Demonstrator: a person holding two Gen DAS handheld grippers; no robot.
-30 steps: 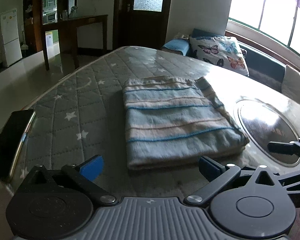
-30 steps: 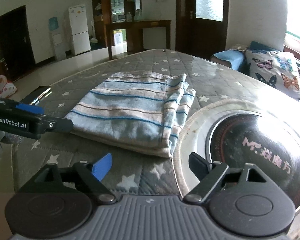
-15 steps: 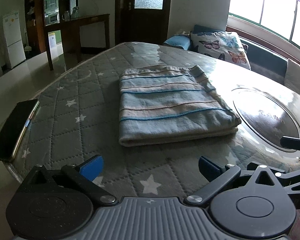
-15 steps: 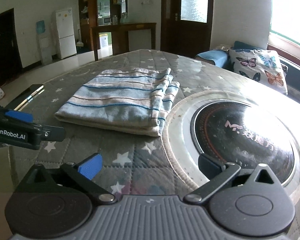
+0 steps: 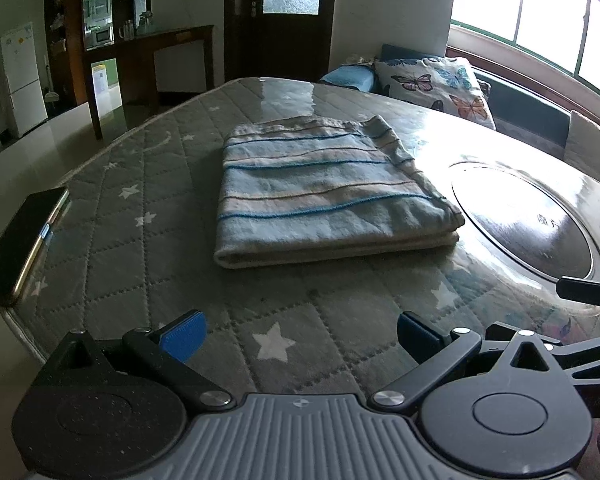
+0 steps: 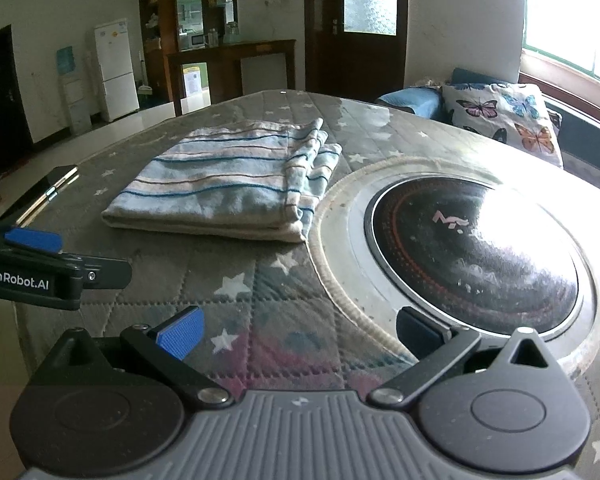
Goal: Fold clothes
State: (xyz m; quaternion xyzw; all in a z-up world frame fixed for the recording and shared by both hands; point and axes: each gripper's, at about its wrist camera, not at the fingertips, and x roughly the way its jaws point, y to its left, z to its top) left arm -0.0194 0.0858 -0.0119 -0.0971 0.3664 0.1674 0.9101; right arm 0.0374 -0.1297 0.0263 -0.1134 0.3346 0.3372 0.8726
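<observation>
A light blue striped cloth lies folded into a thick rectangle on the grey star-quilted table cover; it also shows in the right wrist view. My left gripper is open and empty, hovering over the cover a short way in front of the cloth. My right gripper is open and empty, nearer the table's front edge, beside the round hob. The left gripper's side shows in the right wrist view.
A round black induction hob is set into the table right of the cloth. A dark phone lies at the table's left edge. A butterfly cushion and sofa stand behind, a window at right.
Both grippers have pulled back from the folded cloth toward the table's front edge. The cloth looks smaller and farther away. It has not moved.
</observation>
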